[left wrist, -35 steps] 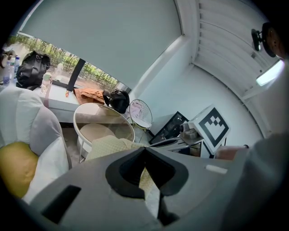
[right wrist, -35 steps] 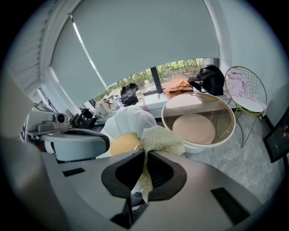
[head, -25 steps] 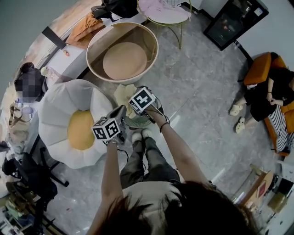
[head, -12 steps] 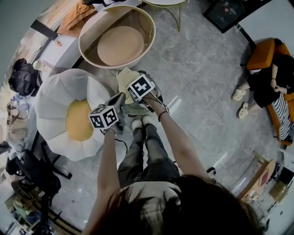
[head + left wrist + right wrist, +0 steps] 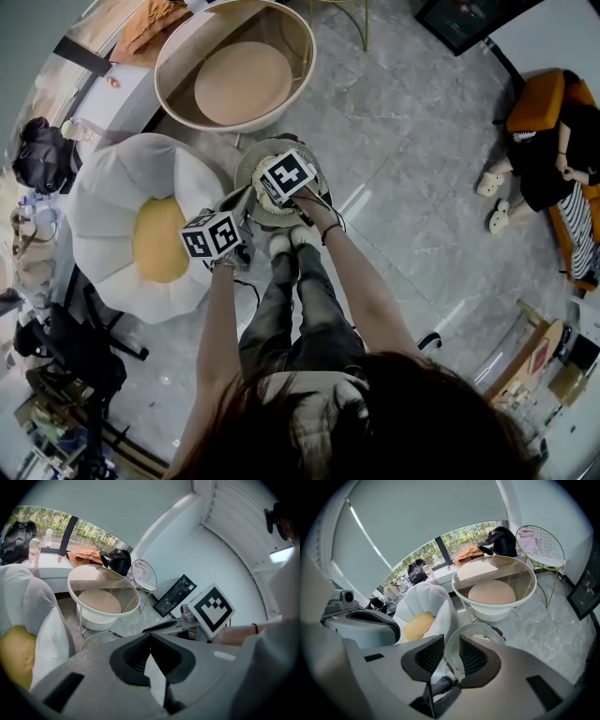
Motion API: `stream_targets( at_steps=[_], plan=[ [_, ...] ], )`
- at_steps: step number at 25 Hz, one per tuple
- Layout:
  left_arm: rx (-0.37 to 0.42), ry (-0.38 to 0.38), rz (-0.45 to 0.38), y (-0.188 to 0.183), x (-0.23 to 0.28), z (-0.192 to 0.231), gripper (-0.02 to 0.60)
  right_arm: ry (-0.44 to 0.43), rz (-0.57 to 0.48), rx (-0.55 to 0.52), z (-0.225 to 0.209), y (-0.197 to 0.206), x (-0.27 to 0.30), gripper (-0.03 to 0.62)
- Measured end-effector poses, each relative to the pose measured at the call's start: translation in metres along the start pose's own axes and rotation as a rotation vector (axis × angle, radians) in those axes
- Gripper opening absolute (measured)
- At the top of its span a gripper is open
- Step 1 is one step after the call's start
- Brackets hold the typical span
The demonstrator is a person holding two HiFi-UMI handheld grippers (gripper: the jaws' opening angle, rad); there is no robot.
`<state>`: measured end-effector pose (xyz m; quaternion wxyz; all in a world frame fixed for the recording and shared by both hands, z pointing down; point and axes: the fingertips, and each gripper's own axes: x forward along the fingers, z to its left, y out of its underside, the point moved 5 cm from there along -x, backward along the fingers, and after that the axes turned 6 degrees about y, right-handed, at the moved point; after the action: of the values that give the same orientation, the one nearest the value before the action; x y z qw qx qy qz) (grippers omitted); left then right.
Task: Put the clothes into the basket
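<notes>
While my right gripper hangs above the basket, its fingers stand a little apart with nothing clamped. The basket's slatted wall shows through the gap, well below them. One pale garment lies inside that basket, apart from both my grippers. My left gripper has its fingers pressed tip to tip, empty. What print I can make out is black-and-white square patterns on the left cube and the right cube. I count one basket, one orange garment on the window ledge, and one pink cloth on a wire chair.
</notes>
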<state>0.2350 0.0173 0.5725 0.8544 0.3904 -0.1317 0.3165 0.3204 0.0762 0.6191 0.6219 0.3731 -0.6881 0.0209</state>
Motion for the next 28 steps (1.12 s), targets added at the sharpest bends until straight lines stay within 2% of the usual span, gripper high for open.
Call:
stream_targets(
  at_steps=[11,17,24,28],
  plan=[
    [-0.006,0.002,-0.001,-0.002,-0.001,0.004,0.011,0.001,-0.005,0.045,-0.001,0.001,0.0,0.081],
    [-0.015,0.006,-0.012,-0.001,-0.006,0.003,0.011,-0.003,-0.03,0.101,-0.002,0.0,-0.009,0.048],
    [-0.018,0.017,-0.054,-0.003,-0.022,-0.012,0.011,-0.037,-0.134,0.178,0.008,-0.003,-0.04,0.026],
    [-0.023,0.017,-0.085,-0.006,-0.031,-0.013,0.011,-0.097,-0.232,0.242,0.014,-0.006,-0.06,0.023]
  ],
)
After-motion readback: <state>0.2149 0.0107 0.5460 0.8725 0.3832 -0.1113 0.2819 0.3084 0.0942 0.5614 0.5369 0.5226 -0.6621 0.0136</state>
